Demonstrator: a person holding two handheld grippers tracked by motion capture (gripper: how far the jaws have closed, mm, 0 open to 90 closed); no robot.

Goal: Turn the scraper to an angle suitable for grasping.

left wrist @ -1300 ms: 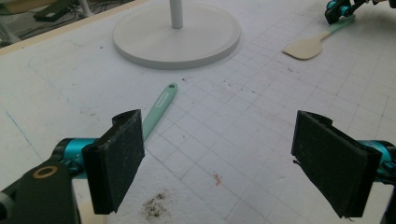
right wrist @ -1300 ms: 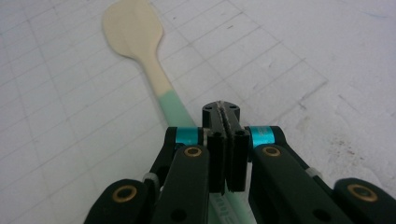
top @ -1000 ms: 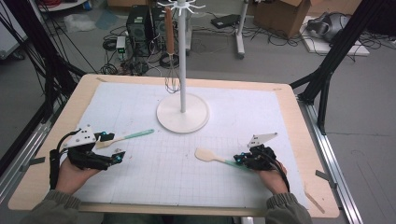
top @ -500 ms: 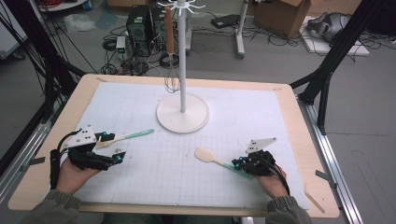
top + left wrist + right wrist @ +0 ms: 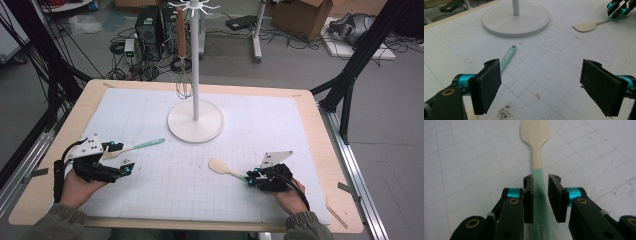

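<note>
Closing in, the right claw straddles the green handle of the spatula, pads either side with a sliver of gap on the right, so not clamped yet. That spatula lies flat on the worktop, near right, its pale blade pointing far-left. It looks light and stiff, with a smooth, perhaps slick handle; mid-handle seems the sensible hold. Over on the left, the left claw gapes wide, holding nothing, just beside a second spatula, all mint green. Behind stands the white stand, round base, matte.
</note>
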